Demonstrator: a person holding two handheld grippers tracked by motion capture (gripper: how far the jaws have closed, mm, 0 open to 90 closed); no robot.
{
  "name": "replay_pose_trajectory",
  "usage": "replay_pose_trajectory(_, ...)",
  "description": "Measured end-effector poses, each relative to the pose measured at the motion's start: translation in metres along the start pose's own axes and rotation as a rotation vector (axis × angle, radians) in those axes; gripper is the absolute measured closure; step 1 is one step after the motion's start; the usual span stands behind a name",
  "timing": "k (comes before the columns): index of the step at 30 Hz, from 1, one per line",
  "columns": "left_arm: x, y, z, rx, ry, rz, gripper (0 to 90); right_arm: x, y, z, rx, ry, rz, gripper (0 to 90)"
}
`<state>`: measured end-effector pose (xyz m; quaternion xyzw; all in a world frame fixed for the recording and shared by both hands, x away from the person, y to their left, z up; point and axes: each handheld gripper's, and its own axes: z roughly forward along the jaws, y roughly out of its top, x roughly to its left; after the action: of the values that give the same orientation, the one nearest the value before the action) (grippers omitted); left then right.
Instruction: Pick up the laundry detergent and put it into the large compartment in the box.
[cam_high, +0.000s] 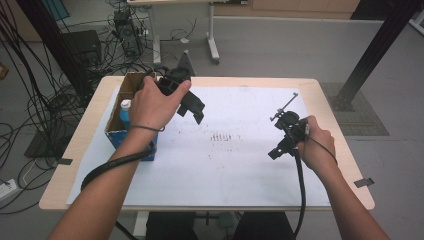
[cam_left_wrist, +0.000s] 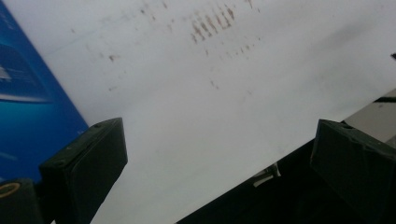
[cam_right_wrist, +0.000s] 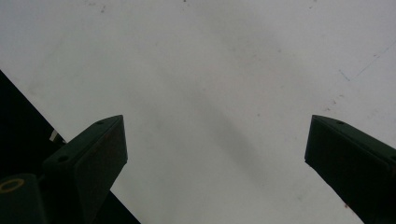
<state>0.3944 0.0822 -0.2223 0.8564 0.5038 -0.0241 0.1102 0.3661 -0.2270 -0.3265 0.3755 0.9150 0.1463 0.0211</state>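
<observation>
Two bare forearms rise from the bottom of the high view, each hand carrying a black two-jaw gripper over the white paper sheet (cam_high: 240, 165) that covers the pale wooden desk (cam_high: 330, 95). Nearest the work is the open cardboard box with blue printed sides (cam_high: 116, 131), standing at the desk's left edge; a blue bottle with a white cap (cam_high: 125, 111) stands upright inside it, and this looks like the thing to be fetched. The left gripper (cam_high: 192, 107) hovers just right of the box, its jaws spread wide with nothing between them, pointing down and away from the box toward the paper; in the left gripper view the box's blue wall (cam_left_wrist: 28, 93) lies off to one side. The right gripper (cam_high: 276, 152) hangs well apart over the paper's right half, jaws likewise wide and empty.

To do the reach well, the left hand would likely need to turn the gripper back over the box's open top, line the jaws either side of the bottle's neck below the cap, and descend straight, keeping clear of the cardboard rim. Closing should probably wait until the bottle sits squarely between both jaws.
</observation>
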Motion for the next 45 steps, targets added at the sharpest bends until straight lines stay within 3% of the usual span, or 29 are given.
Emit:
replay_pose_trajectory(5, -0.009, -0.003, 0.02, 0.01, -0.014, 0.037, 4.1, 0.001, -0.002, -0.001, -0.001, -0.003, 0.007, 5.1)
replay_pose_trajectory(11, -0.015, -0.004, 0.038, 0.022, -0.002, 0.052, 4.1, 0.0, -0.003, -0.003, -0.006, -0.006, 0.004, 5.2)
replay_pose_trajectory(15, -0.018, -0.004, 0.051, 0.035, -0.016, 0.062, 4.1, 0.001, -0.003, -0.004, -0.004, -0.01, 0.005, 5.2)
replay_pose_trajectory(28, -0.015, 0.001, 0.082, 0.054, -0.043, 0.069, 4.1, 0.0, -0.003, -0.001, 0.007, -0.009, 0.006, 5.2)
replay_pose_trajectory(45, -0.008, 0.003, 0.099, 0.074, -0.066, 0.058, 4.1, -0.002, 0.0, -0.003, 0.005, -0.012, 0.008, 5.2)
